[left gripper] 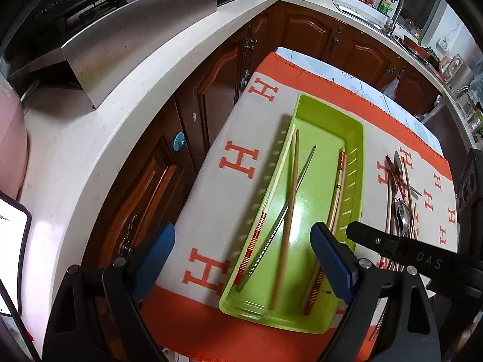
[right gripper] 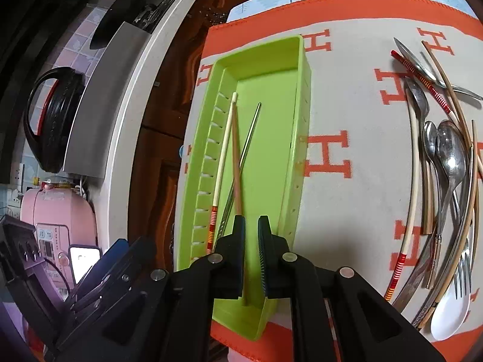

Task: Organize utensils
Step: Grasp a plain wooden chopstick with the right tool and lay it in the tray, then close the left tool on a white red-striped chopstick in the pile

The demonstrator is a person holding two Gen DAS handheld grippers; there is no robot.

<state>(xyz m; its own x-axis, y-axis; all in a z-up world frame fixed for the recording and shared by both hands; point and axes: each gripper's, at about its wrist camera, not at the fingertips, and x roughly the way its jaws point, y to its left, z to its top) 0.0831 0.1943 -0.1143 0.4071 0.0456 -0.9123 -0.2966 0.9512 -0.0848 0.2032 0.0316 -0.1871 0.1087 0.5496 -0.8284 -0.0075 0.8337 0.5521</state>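
A lime-green tray lies lengthwise on the orange-and-grey cloth. In it are a white chopstick with a red striped end, a metal one, a plain wooden one crossing it, and a gold one along the right wall. My left gripper hangs wide open over the tray's near end, holding nothing. My right gripper is over the same near end, its jaws a narrow gap apart with only green tray showing between them. The wooden chopstick passes under its left finger. Loose spoons, forks and chopsticks are piled to the right.
The cloth covers a small table whose left edge drops beside brown cabinet doors. A white counter curves round at the left, with a pink appliance and a lit phone. A sink sits far back.
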